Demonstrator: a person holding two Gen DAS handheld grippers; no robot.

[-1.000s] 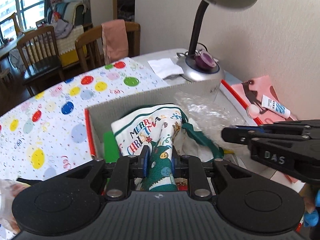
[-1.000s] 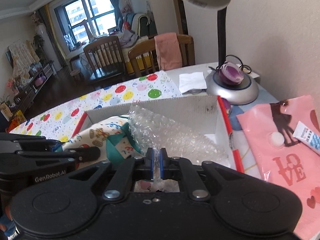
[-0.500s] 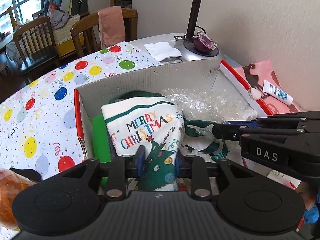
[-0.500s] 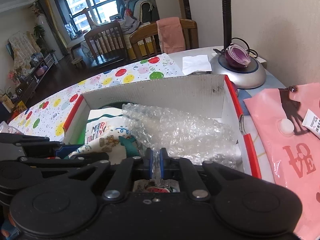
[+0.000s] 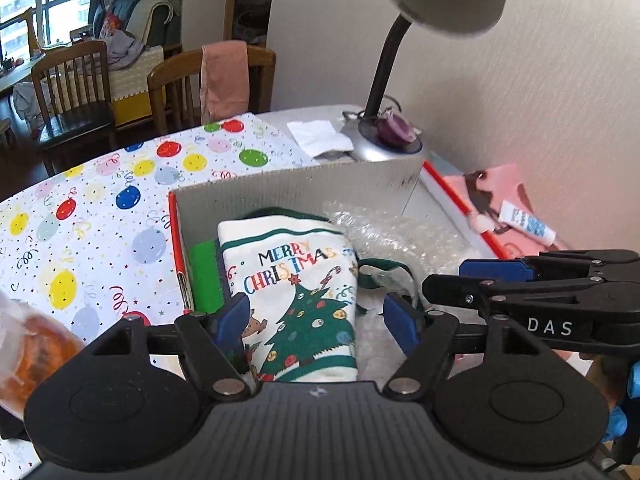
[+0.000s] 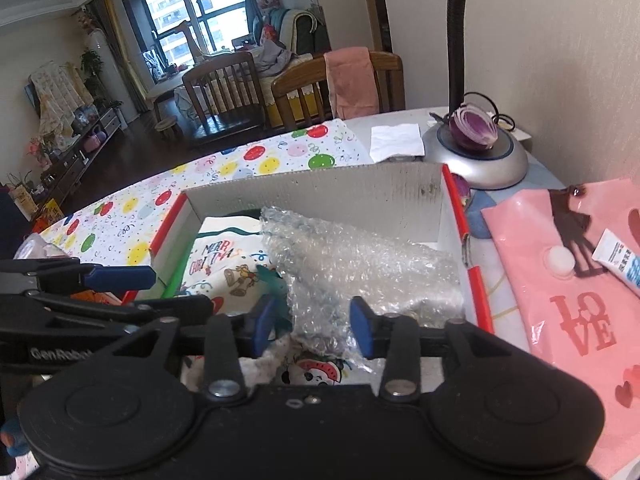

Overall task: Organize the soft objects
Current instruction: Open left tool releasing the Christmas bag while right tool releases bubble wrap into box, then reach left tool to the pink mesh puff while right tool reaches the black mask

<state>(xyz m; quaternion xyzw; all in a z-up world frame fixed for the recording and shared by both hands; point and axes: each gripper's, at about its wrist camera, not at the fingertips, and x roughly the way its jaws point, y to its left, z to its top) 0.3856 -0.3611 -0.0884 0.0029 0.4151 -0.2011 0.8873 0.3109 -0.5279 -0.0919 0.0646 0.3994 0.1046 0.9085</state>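
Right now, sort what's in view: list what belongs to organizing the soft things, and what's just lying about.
Job: Christmas cloth, bubble wrap, cardboard box, left gripper and right gripper, both opening.

Lying about: desk lamp, onion half, pink bag, tube, tissue.

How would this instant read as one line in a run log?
left tool: opening, Christmas cloth between pads | right tool: opening, bubble wrap between pads | both in box
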